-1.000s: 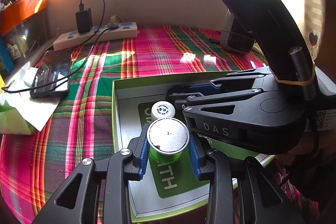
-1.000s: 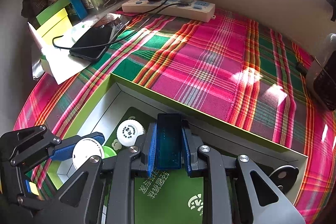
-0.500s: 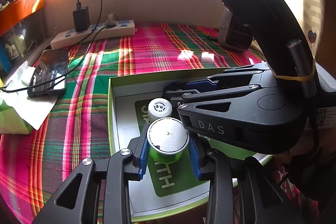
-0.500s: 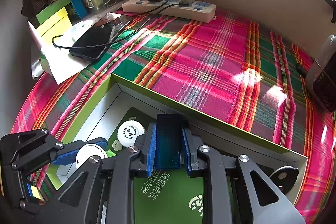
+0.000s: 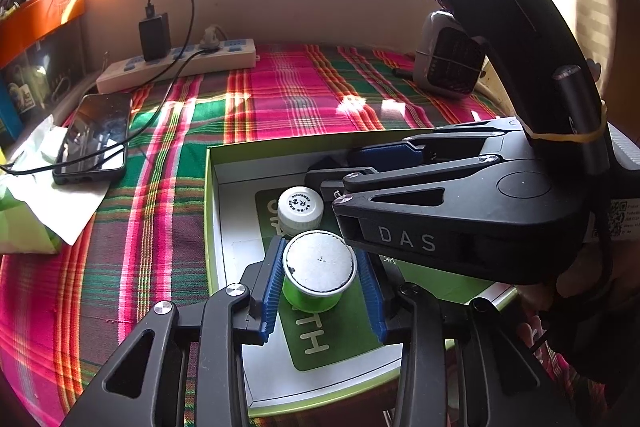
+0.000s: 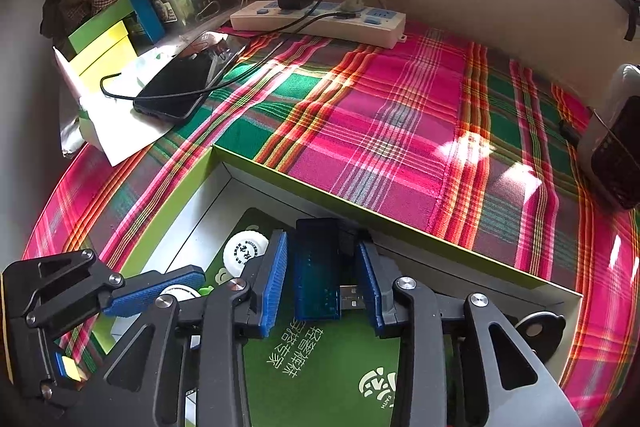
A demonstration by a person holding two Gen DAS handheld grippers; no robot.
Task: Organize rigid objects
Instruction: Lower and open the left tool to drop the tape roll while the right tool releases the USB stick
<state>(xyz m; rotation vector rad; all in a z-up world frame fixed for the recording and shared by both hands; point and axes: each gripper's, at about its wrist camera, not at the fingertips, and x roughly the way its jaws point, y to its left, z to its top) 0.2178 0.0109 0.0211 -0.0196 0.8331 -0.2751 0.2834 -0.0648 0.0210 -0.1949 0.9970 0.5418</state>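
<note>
Right wrist view: my blue USB stick (image 6: 316, 275) lies in the green box (image 6: 304, 187), long axis along my right gripper (image 6: 322, 281), whose just-opened jaws stand clear; my left gripper (image 5: 322, 285) has also been opening around the green canister (image 5: 318, 275).
</note>
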